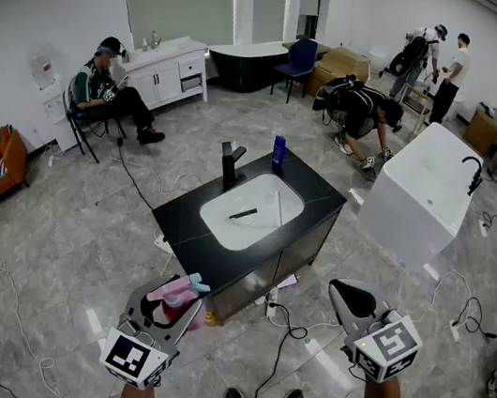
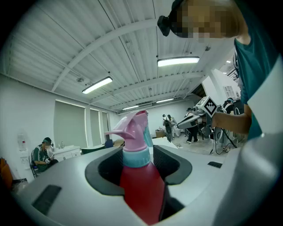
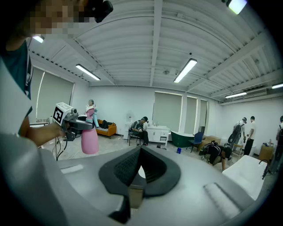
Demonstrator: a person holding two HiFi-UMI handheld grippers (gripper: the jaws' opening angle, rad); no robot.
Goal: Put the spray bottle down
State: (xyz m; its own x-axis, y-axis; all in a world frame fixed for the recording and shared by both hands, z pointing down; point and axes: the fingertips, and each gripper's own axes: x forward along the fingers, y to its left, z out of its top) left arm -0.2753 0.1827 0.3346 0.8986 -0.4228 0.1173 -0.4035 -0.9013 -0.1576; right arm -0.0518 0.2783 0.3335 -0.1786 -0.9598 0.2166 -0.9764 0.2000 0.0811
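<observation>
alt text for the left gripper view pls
The left gripper holds a spray bottle, red body and pink trigger head, between its dark fingers. Behind are strip lights overhead and a seated person at far left.

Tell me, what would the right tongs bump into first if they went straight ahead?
Probably the black sink cabinet. The right tongs point toward its near side, though depth is unclear.

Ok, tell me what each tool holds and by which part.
Left tool grips the pink spray bottle at its shoulder, just below the teal collar. Right tool holds nothing.
</observation>
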